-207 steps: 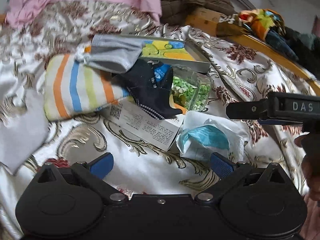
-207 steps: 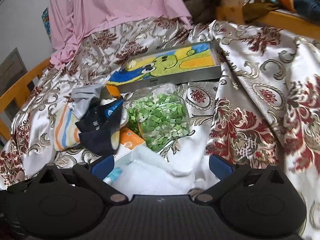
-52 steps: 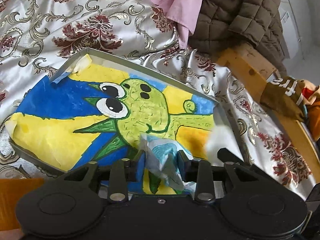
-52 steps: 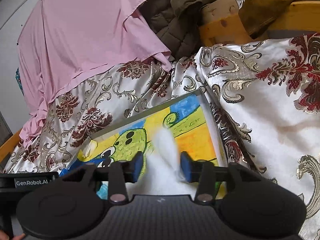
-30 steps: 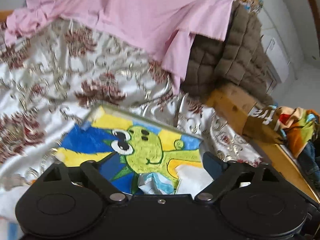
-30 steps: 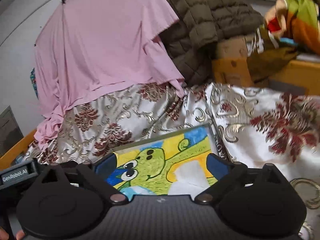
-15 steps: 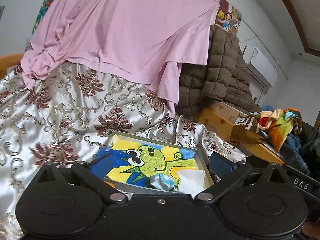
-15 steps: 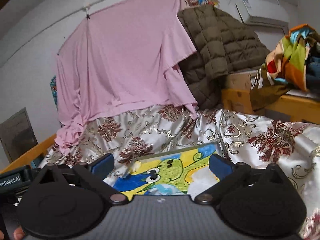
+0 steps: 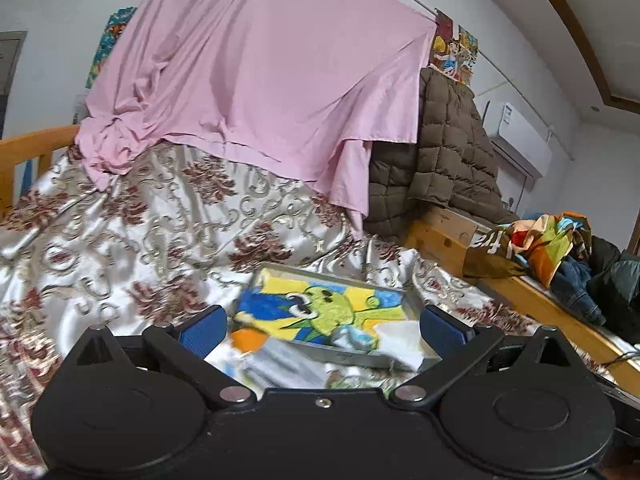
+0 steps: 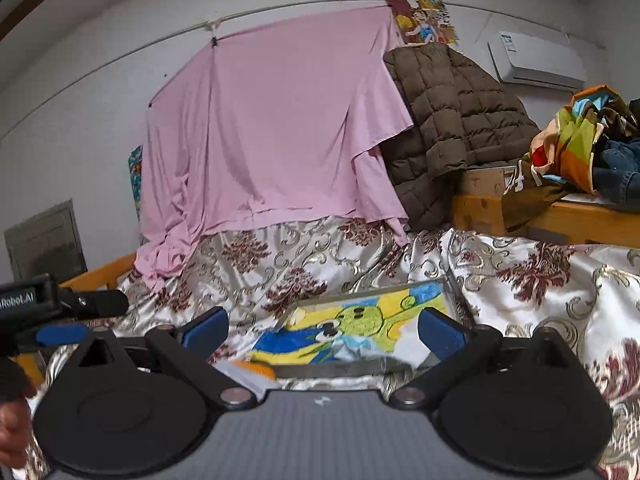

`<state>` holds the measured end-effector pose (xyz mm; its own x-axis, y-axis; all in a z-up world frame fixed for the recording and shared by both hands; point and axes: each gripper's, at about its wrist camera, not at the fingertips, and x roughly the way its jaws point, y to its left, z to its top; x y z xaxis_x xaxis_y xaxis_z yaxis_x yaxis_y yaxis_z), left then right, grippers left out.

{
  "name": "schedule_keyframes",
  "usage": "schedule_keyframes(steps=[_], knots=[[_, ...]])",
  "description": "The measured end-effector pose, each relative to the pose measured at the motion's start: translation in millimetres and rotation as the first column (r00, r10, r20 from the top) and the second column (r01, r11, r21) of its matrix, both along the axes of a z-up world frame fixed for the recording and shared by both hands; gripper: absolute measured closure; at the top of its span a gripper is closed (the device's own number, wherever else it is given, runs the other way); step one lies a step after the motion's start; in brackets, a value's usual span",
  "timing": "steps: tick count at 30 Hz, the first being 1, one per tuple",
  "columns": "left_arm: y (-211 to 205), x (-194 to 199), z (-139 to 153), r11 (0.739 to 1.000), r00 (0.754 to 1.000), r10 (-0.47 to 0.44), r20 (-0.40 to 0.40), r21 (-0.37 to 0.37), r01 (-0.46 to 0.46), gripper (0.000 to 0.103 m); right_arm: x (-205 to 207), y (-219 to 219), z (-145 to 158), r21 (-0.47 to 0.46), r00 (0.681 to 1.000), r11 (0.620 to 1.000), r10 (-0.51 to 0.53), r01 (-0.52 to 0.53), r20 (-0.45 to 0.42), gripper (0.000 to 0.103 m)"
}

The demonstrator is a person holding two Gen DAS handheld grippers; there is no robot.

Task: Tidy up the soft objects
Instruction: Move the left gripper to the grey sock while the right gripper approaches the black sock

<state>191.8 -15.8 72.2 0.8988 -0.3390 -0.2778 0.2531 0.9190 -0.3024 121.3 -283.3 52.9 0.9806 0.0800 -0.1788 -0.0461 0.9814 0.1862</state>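
A metal tray (image 9: pixel 344 358) lined with a green cartoon drawing lies on the patterned bedspread. At its near end rest a crumpled blue-and-white packet (image 9: pixel 354 338) and a white tissue wad (image 9: pixel 400 344). My left gripper (image 9: pixel 320 330) hangs open, back from the tray, with nothing between its blue pads. The right wrist view shows the same tray (image 10: pixel 340 370), packet (image 10: pixel 352 346) and tissue (image 10: pixel 408 340). My right gripper (image 10: pixel 322 332) is open too and holds nothing. A blurred grey sock (image 9: pixel 288 364) and an orange item (image 9: pixel 250 338) lie just in front of the tray.
A pink sheet (image 9: pixel 256 92) and a brown quilted coat (image 9: pixel 444 160) hang behind the bed. A wooden bed rail (image 9: pixel 532 292) with piled clothes (image 9: pixel 560 244) runs along the right. One finger (image 10: pixel 100 304) of the left tool and a hand (image 10: pixel 12 420) show at the right view's left edge.
Both grippers let go of the packet and the tissue in the tray and opened. They have since drawn back and risen, so the tray looks smaller and farther.
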Motion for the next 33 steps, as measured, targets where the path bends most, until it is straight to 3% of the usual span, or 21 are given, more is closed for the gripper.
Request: schedule_keyframes(steps=[12,26,33], knots=[[42,-21,-49,0.997,0.996,0.048,-0.081,0.062,-0.043,0.001,-5,36,-20,-0.062,0.997,0.996,0.058,-0.061,-0.048,0.0],[50,-20,-100,0.973,0.983,0.04,-0.178,0.23,0.002,0.001,12,63,-52,-0.127,0.977,0.981,0.127,-0.149,-0.17,0.0],[59,-8,-114,0.97,0.968,0.051,-0.245,0.245,0.011,0.001,21,79,-69,-0.176,0.961,0.965,0.152,-0.195,-0.229,0.0]])
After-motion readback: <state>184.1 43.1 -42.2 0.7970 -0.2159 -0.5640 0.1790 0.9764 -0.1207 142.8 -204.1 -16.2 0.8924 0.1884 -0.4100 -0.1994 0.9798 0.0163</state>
